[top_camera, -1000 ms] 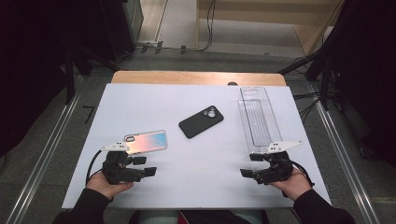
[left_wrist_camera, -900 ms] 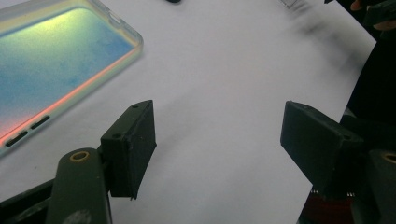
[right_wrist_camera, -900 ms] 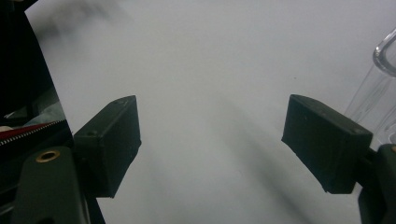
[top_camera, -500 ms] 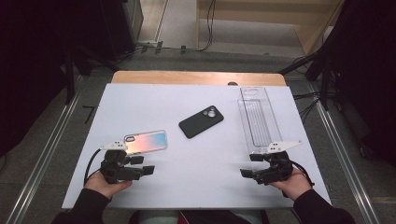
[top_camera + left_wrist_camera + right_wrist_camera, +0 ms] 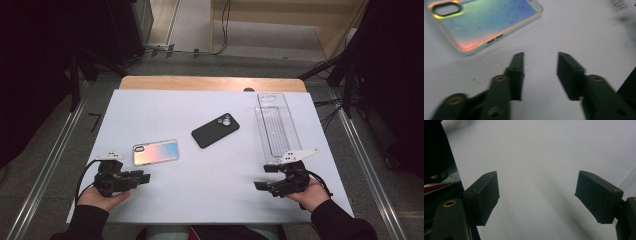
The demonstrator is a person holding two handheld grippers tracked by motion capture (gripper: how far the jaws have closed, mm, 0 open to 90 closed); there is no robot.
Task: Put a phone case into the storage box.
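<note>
Black cables (image 5: 220, 30) trail across the grey floor (image 5: 200, 30) beyond the wooden table edge (image 5: 210, 83).

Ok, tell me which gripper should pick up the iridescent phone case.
Left, probably. The left gripper sits open just below the iridescent phone case, while the right gripper is across the table by the clear tray.

Phone (image 5: 215, 130) between case (image 5: 155, 152) and tray (image 5: 277, 127)

Iridescent phone case (image 5: 155, 152) flat at left, black phone (image 5: 215, 130) face-down mid-table, angled
</note>
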